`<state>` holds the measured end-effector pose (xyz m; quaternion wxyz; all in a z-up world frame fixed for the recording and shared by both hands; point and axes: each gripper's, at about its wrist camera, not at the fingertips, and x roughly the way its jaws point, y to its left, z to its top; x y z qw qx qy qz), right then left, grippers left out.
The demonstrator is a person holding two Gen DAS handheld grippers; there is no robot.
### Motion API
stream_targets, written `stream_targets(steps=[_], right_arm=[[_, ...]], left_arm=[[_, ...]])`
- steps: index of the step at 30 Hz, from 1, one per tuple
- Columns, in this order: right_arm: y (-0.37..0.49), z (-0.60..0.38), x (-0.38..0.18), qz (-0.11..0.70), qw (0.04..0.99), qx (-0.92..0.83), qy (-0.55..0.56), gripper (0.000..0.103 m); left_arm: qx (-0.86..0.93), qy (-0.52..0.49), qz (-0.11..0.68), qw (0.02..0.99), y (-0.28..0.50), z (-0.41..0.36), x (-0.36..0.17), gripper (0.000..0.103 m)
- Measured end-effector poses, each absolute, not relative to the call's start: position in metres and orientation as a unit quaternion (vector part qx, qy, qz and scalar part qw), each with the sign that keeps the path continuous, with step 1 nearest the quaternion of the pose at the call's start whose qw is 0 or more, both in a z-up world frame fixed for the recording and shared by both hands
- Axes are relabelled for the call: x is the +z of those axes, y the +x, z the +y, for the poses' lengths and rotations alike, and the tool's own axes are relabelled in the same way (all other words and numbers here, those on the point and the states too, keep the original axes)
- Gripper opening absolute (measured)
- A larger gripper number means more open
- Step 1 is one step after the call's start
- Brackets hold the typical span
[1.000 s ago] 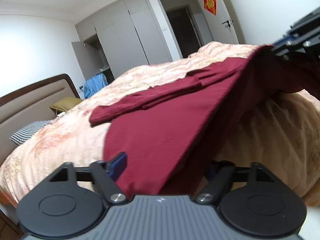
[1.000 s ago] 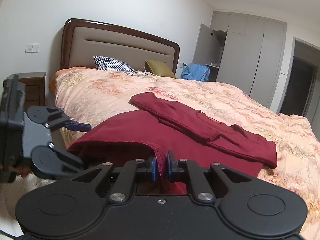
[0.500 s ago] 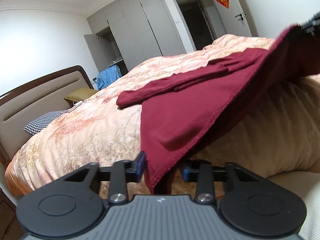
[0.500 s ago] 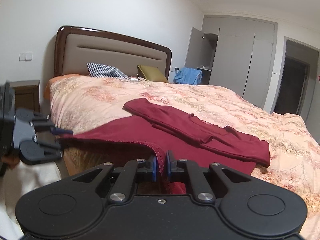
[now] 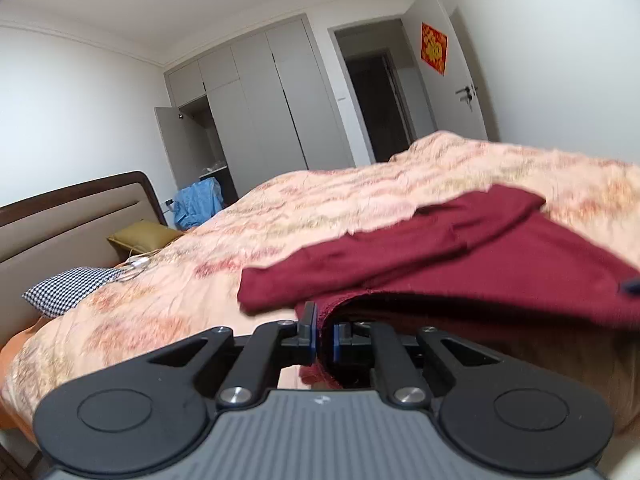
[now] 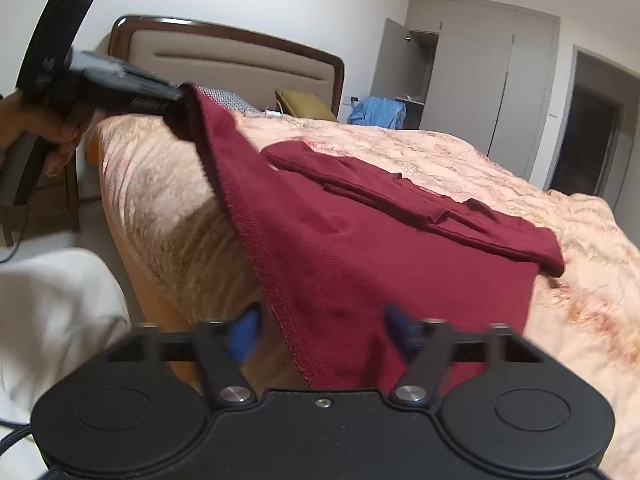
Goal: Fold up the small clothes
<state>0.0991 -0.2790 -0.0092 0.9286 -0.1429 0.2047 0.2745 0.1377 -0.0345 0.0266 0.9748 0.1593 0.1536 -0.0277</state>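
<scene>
The left gripper (image 5: 324, 336) has its fingers (image 5: 309, 330) pressed together on the hem of the dark red garment (image 6: 400, 248), lifting that corner off the bed (image 6: 500, 168). The right gripper (image 6: 320, 330) has its fingers (image 6: 242, 334) spreading, the hem lying loose between them (no pad pressing it). The knit garment, sleeves folded across its far part, lies on the near edge of the bed's peach quilt, its long axis running left to right.
</scene>
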Motion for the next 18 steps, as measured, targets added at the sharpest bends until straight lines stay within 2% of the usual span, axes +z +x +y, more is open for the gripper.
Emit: stream_targets(steps=[4,9,11,13,18], right_arm=[[0.098,-0.246,-0.012,0.162,0.939,0.254,-0.167,0.1],[0.102,-0.203,-0.035,0.101,0.95,0.144,-0.258,0.1],[0.109,-0.196,-0.047,0.105,0.948,0.103,-0.283,0.094],[0.109,-0.202,-0.053,0.1,0.949,0.068,-0.29,0.083],[0.085,-0.244,-0.062,0.079,0.95,0.022,-0.302,0.068]], left_arm=[[-0.024,0.142,0.14,0.98,0.151,-0.04,0.049,0.008],[-0.026,0.11,0.134,0.984,0.154,-0.039,0.071,0.008],[-0.025,0.111,0.131,0.985,0.155,-0.04,0.076,0.008],[-0.026,0.115,0.127,0.985,0.154,-0.041,0.08,0.008],[-0.017,0.127,0.12,0.984,0.148,-0.037,0.084,0.008]])
